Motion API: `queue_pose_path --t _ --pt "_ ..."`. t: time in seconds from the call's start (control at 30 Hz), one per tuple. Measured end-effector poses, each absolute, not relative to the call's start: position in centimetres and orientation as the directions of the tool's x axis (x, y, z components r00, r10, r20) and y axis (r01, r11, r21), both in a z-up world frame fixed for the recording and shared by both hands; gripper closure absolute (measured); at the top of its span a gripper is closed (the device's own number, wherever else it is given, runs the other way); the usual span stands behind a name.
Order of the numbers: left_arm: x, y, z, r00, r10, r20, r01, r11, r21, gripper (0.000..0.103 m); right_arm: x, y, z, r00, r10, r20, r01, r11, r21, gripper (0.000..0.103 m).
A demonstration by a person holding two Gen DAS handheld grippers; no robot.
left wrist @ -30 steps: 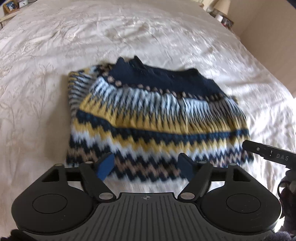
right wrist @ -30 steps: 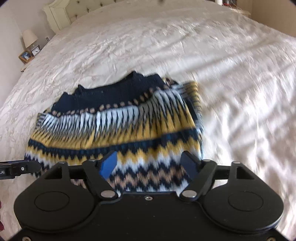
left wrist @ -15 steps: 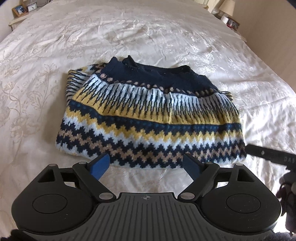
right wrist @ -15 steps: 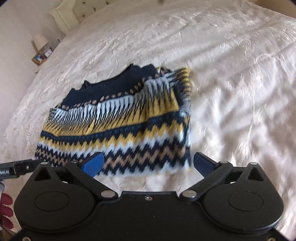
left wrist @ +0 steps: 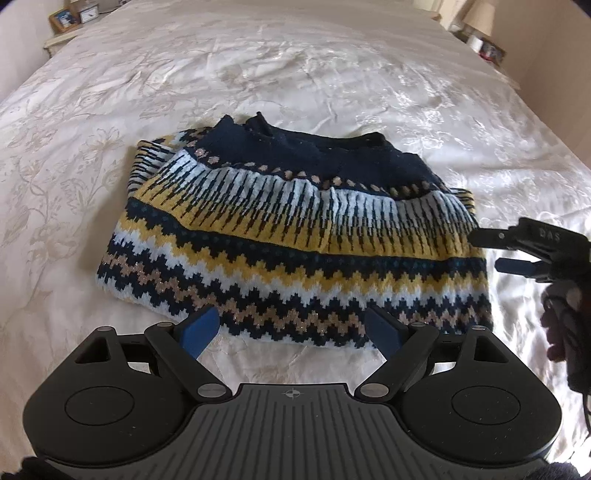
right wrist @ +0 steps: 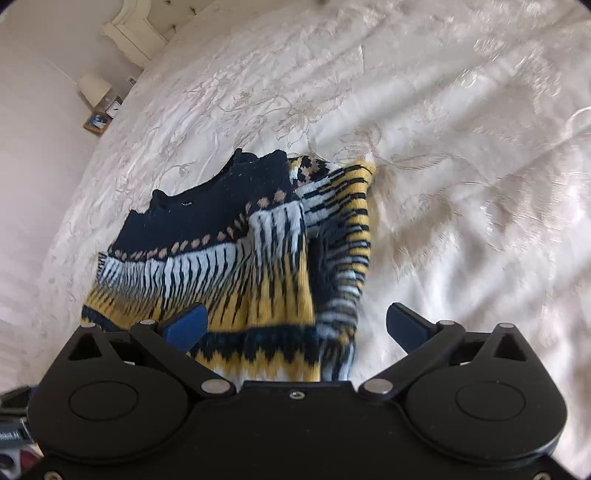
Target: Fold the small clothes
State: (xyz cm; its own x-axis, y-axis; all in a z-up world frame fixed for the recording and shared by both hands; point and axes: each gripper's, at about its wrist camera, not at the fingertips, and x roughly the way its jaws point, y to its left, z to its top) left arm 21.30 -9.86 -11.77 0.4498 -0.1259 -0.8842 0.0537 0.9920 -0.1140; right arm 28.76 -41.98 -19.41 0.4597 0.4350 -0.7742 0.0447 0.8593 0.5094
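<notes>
While both pairs of jaws are held spread and empty, the left gripper (left wrist: pixel 291 328) is poised at the folded sweater's (left wrist: pixel 295 243) hem. Only the right gripper's (right wrist: pixel 295 325) view shows doubled side layers; bare bedspread (right wrist: pixel 461 184) is seen all round.

A folded sweater (left wrist: pixel 295 240) lies flat on the bedspread (left wrist: pixel 258 74), near the middle of the bed. The left gripper (left wrist: pixel 295 328) sits just before the sweater's near hem, its fingers spread wide to either side of that edge. The right gripper (right wrist: pixel 295 325) stands at the sweater's right side, its open fingers over the right edge of the garment. Behind the sweater, past the bed's far corners, a lamp (left wrist: pixel 480 18) stands on the right and a picture frame (left wrist: pixel 64 18) on the left.
</notes>
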Motion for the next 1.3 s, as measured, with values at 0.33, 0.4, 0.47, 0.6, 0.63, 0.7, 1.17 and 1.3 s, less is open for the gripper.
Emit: queue_pose_path --t 0.33,0.4,0.47,0.6,0.63,0.7,1.17,1.3 --pt "24.9 -10.4 -12.2 0.435 -0.050 -0.899 0.036 0.999 -0.038 0.017 32.4 -42.5 -23.3 0.388 0.523 -0.759 0.092 0.797 0.597 0.000" --pt "26.4 -10.8 -12.6 0.430 -0.044 -0.902 0.052 0.998 -0.024 0.017 32.6 -42.7 -23.7 0.385 0.537 -0.751 0.096 0.785 0.612 0.000" --pt "28.1 -11.3 -13.0 0.428 -0.045 -0.903 0.073 0.997 -0.015 0.017 32.6 -43.0 -24.1 0.382 0.550 -0.743 0.105 0.773 0.626 0.000" --pt "32.0 -12.5 -14.4 0.418 -0.044 -0.907 0.117 0.993 0.006 0.017 33.0 -43.4 -24.4 0.371 0.572 -0.732 0.100 0.759 0.643 0.000" --pt "32.9 -12.8 -14.7 0.417 -0.046 -0.908 0.127 0.992 0.008 0.017 33.0 -43.5 -24.5 0.368 0.575 -0.731 0.098 0.758 0.645 0.000" --pt "34.8 -13.5 -15.5 0.418 -0.046 -0.907 0.149 0.989 0.019 0.017 33.1 -43.5 -24.6 0.367 0.578 -0.729 0.097 0.755 0.648 0.000" --pt "39.9 -14.1 -21.4 0.364 -0.004 -0.931 0.223 0.971 0.083 0.000 32.7 -42.6 -23.9 0.369 0.539 -0.757 0.079 0.794 0.603 0.000" --pt "38.5 -13.4 -19.0 0.422 -0.035 -0.906 0.227 0.972 0.068 0.001 32.8 -43.0 -23.7 0.363 0.556 -0.748 0.094 0.776 0.623 0.013"
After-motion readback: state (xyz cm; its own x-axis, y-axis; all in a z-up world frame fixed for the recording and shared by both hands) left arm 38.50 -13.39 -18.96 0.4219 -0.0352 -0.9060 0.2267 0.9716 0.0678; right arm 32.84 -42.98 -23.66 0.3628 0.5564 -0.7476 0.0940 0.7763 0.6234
